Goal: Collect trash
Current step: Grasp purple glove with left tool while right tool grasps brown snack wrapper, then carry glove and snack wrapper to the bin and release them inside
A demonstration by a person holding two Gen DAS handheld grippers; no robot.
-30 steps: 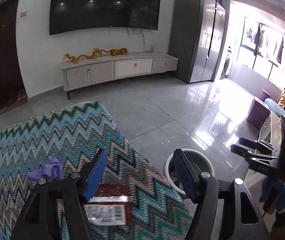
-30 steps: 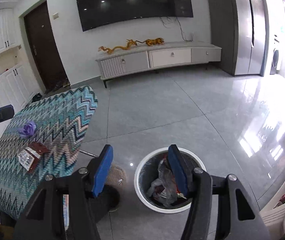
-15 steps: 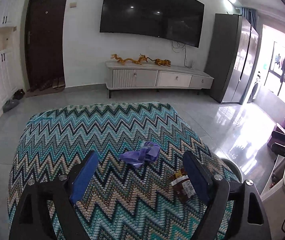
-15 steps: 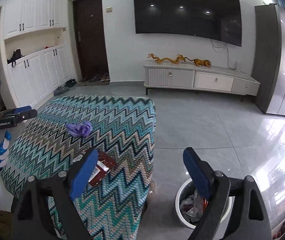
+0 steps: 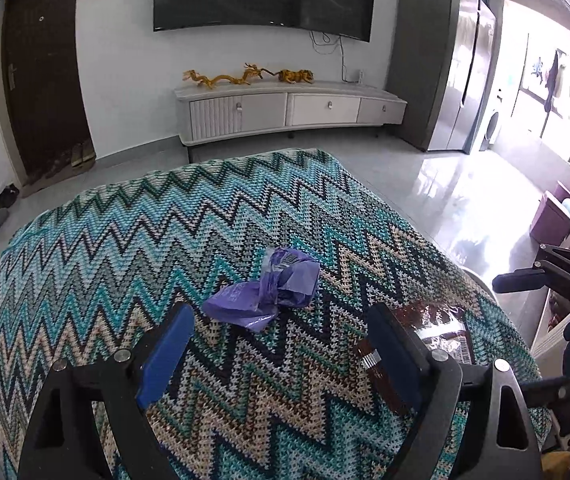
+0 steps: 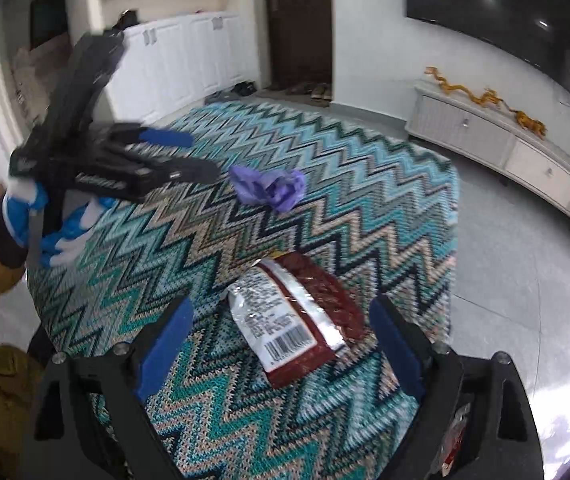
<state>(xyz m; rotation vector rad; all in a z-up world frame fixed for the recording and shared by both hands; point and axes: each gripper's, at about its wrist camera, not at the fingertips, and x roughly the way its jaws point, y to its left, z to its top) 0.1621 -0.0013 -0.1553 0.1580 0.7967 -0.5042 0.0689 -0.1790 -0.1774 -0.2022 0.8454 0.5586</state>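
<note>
A crumpled purple wrapper point(image 5: 271, 288) lies mid-table on the zigzag cloth point(image 5: 125, 240). My left gripper point(image 5: 281, 344) is open and empty, just short of it, jaws wide. A dark red snack packet point(image 5: 441, 332) lies to its right near the table edge. In the right wrist view the same packet point(image 6: 297, 316) lies between the open, empty right gripper's point(image 6: 281, 344) fingers, label side up. The purple wrapper point(image 6: 269, 186) lies beyond it, with the left gripper point(image 6: 189, 156) next to it.
The right gripper's tips point(image 5: 525, 276) show at the right edge of the left wrist view. A TV cabinet point(image 5: 285, 108) stands against the far wall under a wall TV. Tiled floor point(image 6: 525, 272) lies right of the table.
Both grippers swung from the floor bin back over the table and moved closer. The left now faces the purple wrapper, the right straddles the red packet. Both stay open.
</note>
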